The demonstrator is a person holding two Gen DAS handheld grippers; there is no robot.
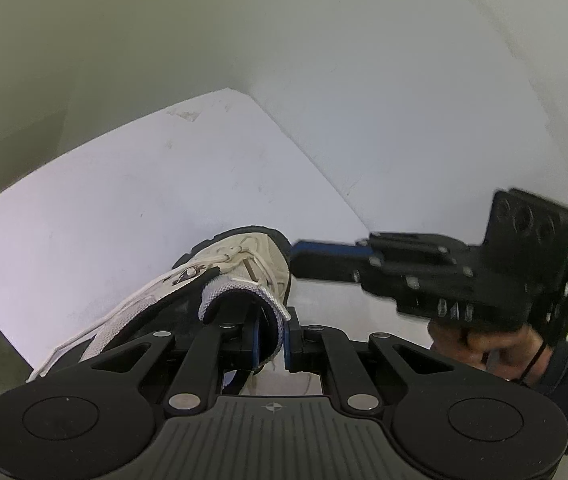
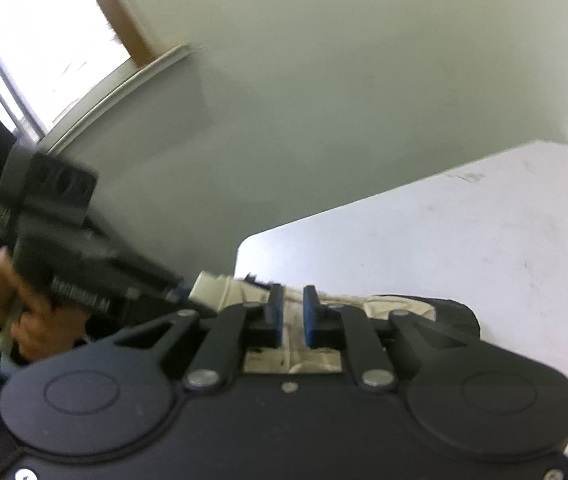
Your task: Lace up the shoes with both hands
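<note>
Shoe (image 1: 211, 280), white with black trim and white laces (image 1: 243, 258), lies on the table (image 1: 123, 184) near its front edge, toe toward the far corner. Left gripper (image 1: 271, 340) pinches the padded collar between its blue pads. Right gripper (image 2: 292, 316), held in a hand (image 1: 480, 344), hangs over the laces, jaws slightly apart and holding nothing.
</note>
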